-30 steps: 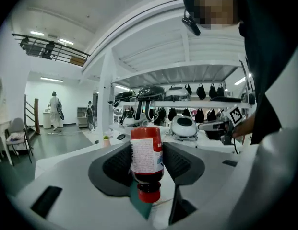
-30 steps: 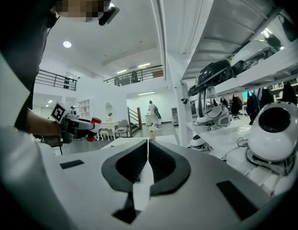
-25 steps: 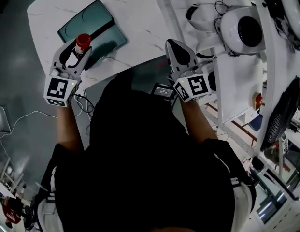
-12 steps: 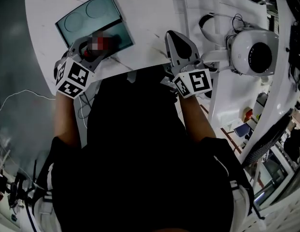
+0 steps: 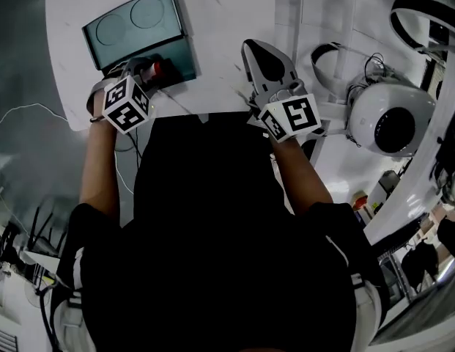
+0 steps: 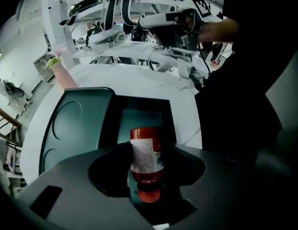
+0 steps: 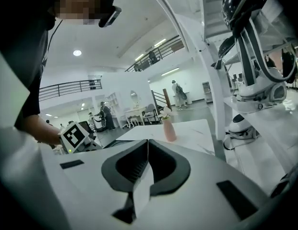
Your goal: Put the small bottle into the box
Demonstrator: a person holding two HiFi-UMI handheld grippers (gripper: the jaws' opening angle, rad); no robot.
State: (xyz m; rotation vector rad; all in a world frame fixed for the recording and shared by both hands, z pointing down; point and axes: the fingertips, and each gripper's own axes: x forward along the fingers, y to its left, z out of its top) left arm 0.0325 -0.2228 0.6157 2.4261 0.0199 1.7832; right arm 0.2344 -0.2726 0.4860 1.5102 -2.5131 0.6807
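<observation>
The small bottle (image 5: 160, 67), red with a red cap and a white label, lies tilted over the near edge of the teal box (image 5: 179, 50). My left gripper (image 5: 149, 70) is shut on it. In the left gripper view the bottle (image 6: 146, 157) sits between the dark jaws with its cap toward the camera. Beyond it are the open box compartment (image 6: 139, 121) and the box lid (image 6: 74, 128), which has round recesses. My right gripper (image 5: 265, 59) hovers over the table's near edge to the right of the box. It is shut and holds nothing (image 7: 146, 150).
The box rests on a white marble table (image 5: 220, 13) whose rounded corner is at the left. A white robot with a round head (image 5: 392, 119) and cables stands at the right. A pink vase (image 7: 169, 128) stands on the far part of the table.
My left gripper has carried the bottle forward and rightward from beside the box to over its near edge, tipping it from upright to lying. The right gripper has hardly moved.
</observation>
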